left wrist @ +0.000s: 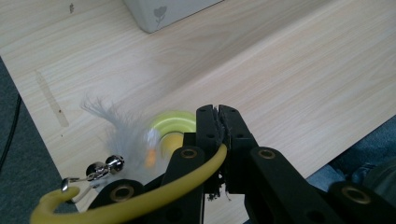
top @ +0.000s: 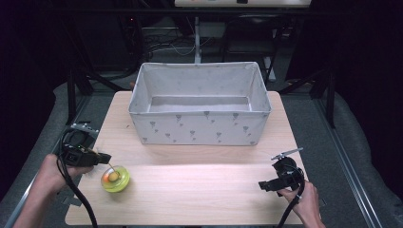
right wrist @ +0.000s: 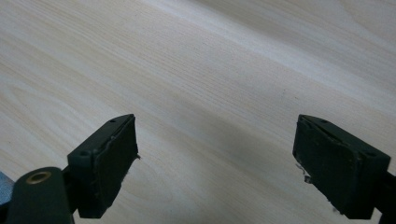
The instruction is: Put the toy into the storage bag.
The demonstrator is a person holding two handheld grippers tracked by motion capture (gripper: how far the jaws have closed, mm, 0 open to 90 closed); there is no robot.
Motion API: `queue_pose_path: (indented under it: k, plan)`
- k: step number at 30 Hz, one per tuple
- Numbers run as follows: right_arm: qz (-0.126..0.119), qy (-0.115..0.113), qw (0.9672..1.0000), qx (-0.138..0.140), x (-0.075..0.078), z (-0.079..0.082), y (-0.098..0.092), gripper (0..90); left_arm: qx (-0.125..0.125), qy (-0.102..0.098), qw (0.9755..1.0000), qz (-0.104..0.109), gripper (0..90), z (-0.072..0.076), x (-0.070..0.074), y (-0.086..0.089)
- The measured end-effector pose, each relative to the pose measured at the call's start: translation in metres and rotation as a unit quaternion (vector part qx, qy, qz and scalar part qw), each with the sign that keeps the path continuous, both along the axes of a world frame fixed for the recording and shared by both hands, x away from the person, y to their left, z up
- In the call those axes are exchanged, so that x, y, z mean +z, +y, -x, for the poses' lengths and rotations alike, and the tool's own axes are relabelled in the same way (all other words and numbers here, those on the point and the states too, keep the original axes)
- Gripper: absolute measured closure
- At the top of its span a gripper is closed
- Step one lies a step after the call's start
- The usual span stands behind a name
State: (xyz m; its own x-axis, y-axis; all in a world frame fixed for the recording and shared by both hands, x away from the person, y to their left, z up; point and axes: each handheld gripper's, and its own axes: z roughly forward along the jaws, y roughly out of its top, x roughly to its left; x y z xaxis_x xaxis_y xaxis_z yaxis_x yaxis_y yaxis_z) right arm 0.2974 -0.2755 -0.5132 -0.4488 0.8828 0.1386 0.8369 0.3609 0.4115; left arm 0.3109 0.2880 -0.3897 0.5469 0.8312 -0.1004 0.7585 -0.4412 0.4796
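Observation:
A cat toy with a round yellow-green base (top: 115, 178) and an orange ball in its middle sits near the table's front left. In the left gripper view a yellow bendy stalk (left wrist: 140, 200) runs between the jaws of my left gripper (left wrist: 218, 116), which is shut on it. A grey feather (left wrist: 114, 128) and a small metal bell (left wrist: 105, 169) hang at the stalk's hooked end, above the blurred base (left wrist: 173, 133). From above, my left gripper (top: 102, 157) is just left of the base. My right gripper (top: 263, 185), at the front right, is open over bare wood (right wrist: 210, 70), jaws wide apart.
A large grey fabric box (top: 199, 102) with a small printed pattern stands open at the back middle of the wooden table (top: 199, 190); its corner (left wrist: 163, 14) shows in the left gripper view. Dark floor, cables and stand legs surround the table.

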Motion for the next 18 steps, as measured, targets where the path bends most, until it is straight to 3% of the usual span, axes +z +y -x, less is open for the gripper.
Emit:
queue_pose_path:
  k: [18]
  plan:
    - [0.001, 0.003, 1.0, -0.004, 0.0, 0.0, 0.0, 13.2, -0.019, -0.012, 0.9997, -0.012, 87.7, -0.02, 0.026, -0.008]
